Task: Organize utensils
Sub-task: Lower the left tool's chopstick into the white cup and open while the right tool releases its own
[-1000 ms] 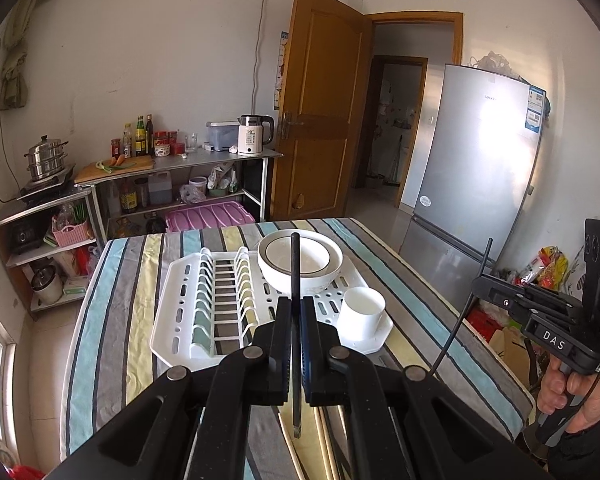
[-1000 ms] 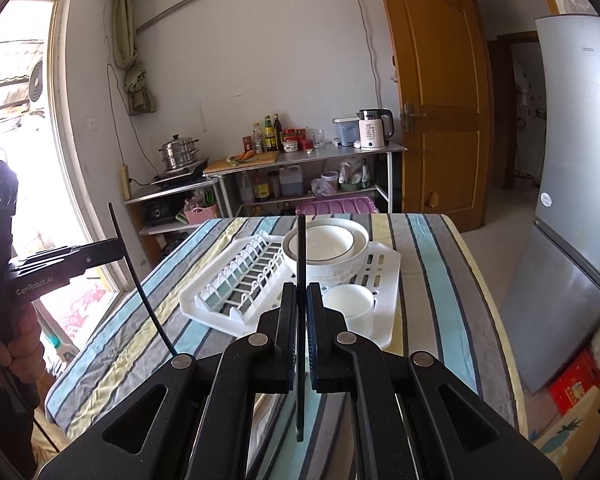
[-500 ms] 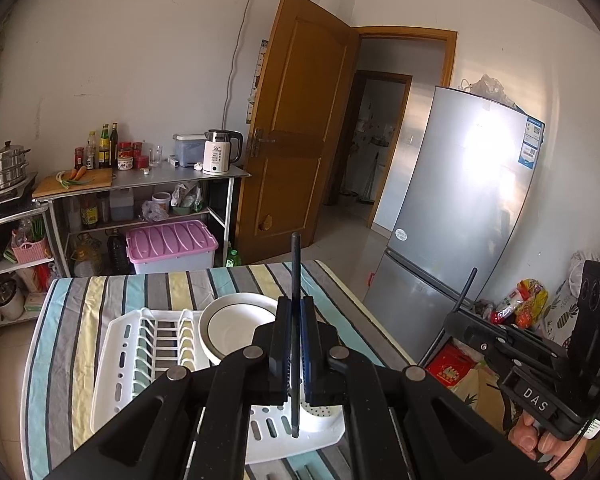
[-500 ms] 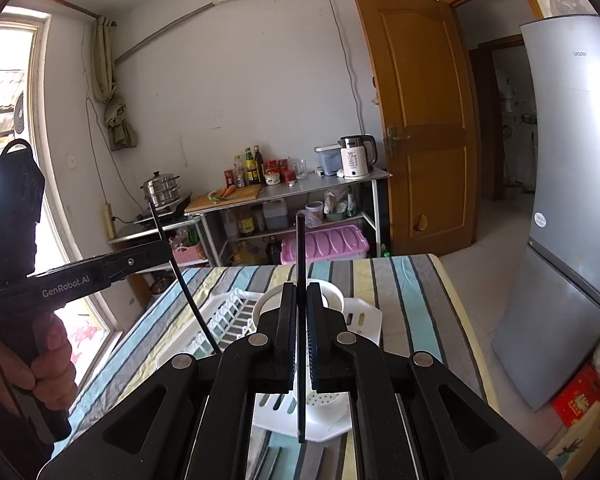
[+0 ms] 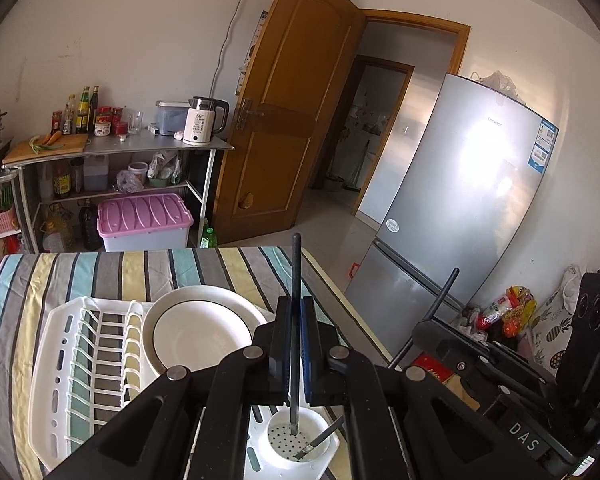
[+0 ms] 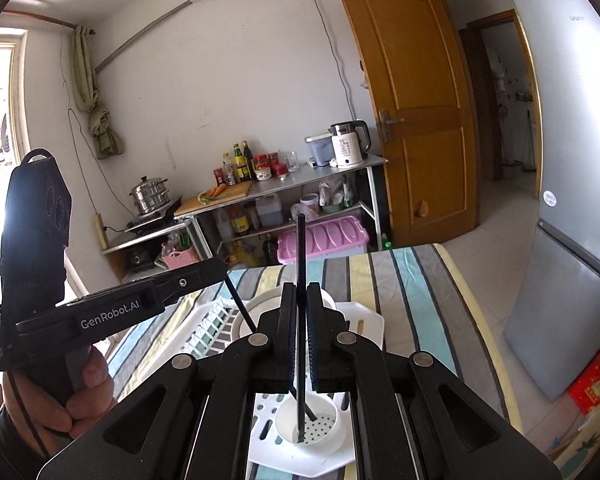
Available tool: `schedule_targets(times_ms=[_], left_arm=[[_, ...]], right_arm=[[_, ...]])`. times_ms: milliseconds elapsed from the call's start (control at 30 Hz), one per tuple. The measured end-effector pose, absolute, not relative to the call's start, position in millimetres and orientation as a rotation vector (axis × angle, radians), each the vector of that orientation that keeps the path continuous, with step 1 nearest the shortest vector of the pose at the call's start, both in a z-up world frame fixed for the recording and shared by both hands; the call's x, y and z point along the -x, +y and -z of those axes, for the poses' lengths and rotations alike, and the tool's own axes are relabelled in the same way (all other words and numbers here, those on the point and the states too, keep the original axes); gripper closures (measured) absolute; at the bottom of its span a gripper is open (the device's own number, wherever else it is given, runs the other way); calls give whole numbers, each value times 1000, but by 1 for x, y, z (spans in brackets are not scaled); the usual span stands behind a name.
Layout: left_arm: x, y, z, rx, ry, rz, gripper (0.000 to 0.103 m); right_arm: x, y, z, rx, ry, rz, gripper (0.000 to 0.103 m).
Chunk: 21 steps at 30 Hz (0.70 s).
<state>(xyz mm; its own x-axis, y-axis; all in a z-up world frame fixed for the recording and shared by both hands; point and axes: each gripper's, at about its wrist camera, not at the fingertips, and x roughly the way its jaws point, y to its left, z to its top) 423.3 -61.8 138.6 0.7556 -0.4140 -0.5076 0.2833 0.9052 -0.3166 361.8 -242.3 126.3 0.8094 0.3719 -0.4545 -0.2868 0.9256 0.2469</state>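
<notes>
My left gripper (image 5: 295, 344) is shut on a black chopstick (image 5: 296, 272), held upright. Its lower tip is inside the white perforated utensil cup (image 5: 302, 438) on the white dish rack (image 5: 66, 364). My right gripper (image 6: 300, 336) is shut on a second black chopstick (image 6: 300, 264), also upright, with its tip in the same cup (image 6: 312, 424). Each chopstick's end shows slanting inside the cup in the other wrist view. The right gripper (image 5: 452, 344) shows at the right of the left wrist view; the left gripper (image 6: 204, 276) shows at the left of the right wrist view.
A white bowl (image 5: 204, 332) sits in the rack beside the plate slots. The rack rests on a striped tablecloth (image 5: 20, 292). A grey fridge (image 5: 460, 216) stands to the right, a metal shelf (image 5: 116, 148) with bottles and a kettle at the far wall.
Both grippers have risen and tipped downward over the rack. The chopstick tips have gone from above the table into the utensil cup.
</notes>
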Motion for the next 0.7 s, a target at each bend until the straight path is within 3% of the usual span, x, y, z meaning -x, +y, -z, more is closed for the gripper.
schedule_targets(times_ms=[267,700], left_arm=[[-434,-57,-103,254,664,390,99],[-422,-37,-92,220,683,323,99]], right_arm=[[-377,-241,-95,-195,592,-348,98],[-372,-256,-93,-190,612,-296,97]])
